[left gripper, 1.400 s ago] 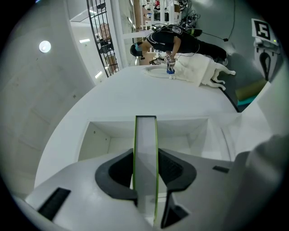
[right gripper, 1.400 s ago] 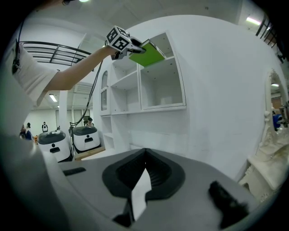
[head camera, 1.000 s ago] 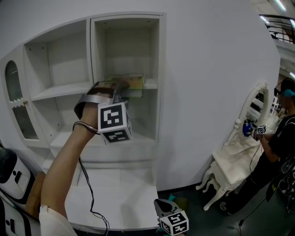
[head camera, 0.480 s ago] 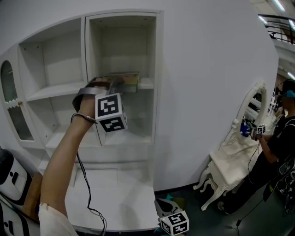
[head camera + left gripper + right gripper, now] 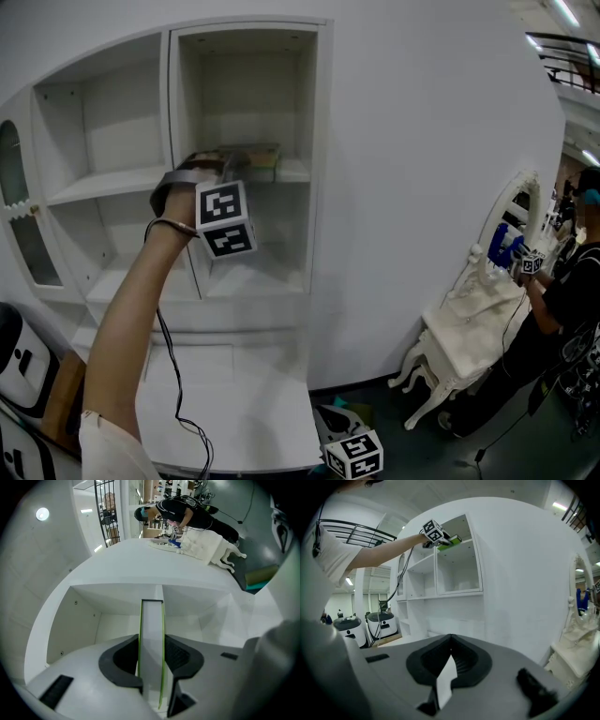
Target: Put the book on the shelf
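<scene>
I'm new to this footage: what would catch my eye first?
The left gripper, raised on an outstretched arm, clamps a green-edged book at the upper shelf in the right-hand bay of the white cabinet. The right gripper hangs low, jaws together and empty. Another person stands by ornate white furniture at far right.

The left tongs (image 5: 232,165) are pushing the book (image 5: 258,159) a little deeper onto the upper right shelf (image 5: 292,172), and the arm is stretching further in. Off to the right, another person (image 5: 572,291) is lifting something blue (image 5: 506,246) slightly higher.
</scene>
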A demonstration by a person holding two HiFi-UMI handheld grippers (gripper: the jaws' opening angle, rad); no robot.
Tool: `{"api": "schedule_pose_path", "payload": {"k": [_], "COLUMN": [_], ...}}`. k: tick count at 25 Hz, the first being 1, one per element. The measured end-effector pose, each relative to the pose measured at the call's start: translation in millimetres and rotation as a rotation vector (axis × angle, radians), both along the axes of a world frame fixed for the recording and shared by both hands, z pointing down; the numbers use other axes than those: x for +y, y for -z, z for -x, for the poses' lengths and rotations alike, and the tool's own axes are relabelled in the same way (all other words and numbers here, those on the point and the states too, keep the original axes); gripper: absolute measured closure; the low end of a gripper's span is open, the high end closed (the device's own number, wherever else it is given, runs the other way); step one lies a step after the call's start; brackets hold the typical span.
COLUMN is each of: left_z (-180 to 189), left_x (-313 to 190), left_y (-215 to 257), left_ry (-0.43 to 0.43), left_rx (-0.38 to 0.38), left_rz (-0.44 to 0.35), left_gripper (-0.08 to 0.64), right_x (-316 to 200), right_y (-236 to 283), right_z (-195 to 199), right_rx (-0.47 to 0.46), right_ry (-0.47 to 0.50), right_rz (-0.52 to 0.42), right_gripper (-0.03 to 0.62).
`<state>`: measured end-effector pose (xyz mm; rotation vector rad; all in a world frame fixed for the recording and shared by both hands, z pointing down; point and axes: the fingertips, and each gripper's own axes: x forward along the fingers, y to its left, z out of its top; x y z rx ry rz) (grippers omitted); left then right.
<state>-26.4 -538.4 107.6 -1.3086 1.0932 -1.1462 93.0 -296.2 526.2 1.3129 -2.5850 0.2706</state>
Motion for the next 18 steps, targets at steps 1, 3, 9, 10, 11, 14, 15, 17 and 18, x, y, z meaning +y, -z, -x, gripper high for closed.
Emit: {"api": "schedule_pose_path", "payload": {"k": [1,3,9,10,11,14,15,17,18], "left_z": [0.9,1.3,0.8,0.9,1.1,2.0,2.2,2.3,2.0], "left_x": [-2.7,-5.2,-5.0,-5.4,-5.6,-6.3,-6.5,-6.2,-5.8], "left_y": [-0.1,-0.6,0.1,0.3,0.4,-0.7,-1.2,-1.8,-1.8], "left_ry": [-0.001,-0.006,-0.01,-0.011,-0.011,-0.007,-0.004,-0.001,-0.002], "left_rx": [0.0,0.004,0.02,0.022,0.024,0.03,0.029,0.023,0.019], "left_rz": [0.005,0.014,0.008,0.008,0.009,0.021,0.027,0.035,0.031], "left_gripper": [0.413,0.413,0.413,0.413,0.411,0.412,0.413,0.411,0.411], "right_x": [-0.6,-1.0,-0.2,-0.2,-0.1,1.7,2.9,5.5,6.7], "right_y": [-0.3,-2.2,-3.8,-4.0,-5.0,-10.1,-11.4,-12.5,-12.3], "right_z": [0.1,0.4,5.7,6.8,7.6,7.8,7.5,5.9,4.5], "right_rx": [-0.002,-0.005,-0.005,-0.006,-0.005,0.002,0.001,-0.003,-0.005], "right_ry": [0.0,-0.002,0.006,0.009,0.012,0.015,0.014,0.008,0.005], "right_rz": [0.002,0.011,0.026,0.027,0.029,0.039,0.044,0.049,0.047], "right_gripper": [0.58,0.58,0.58,0.58,0.58,0.58,0.579,0.58,0.58]}}
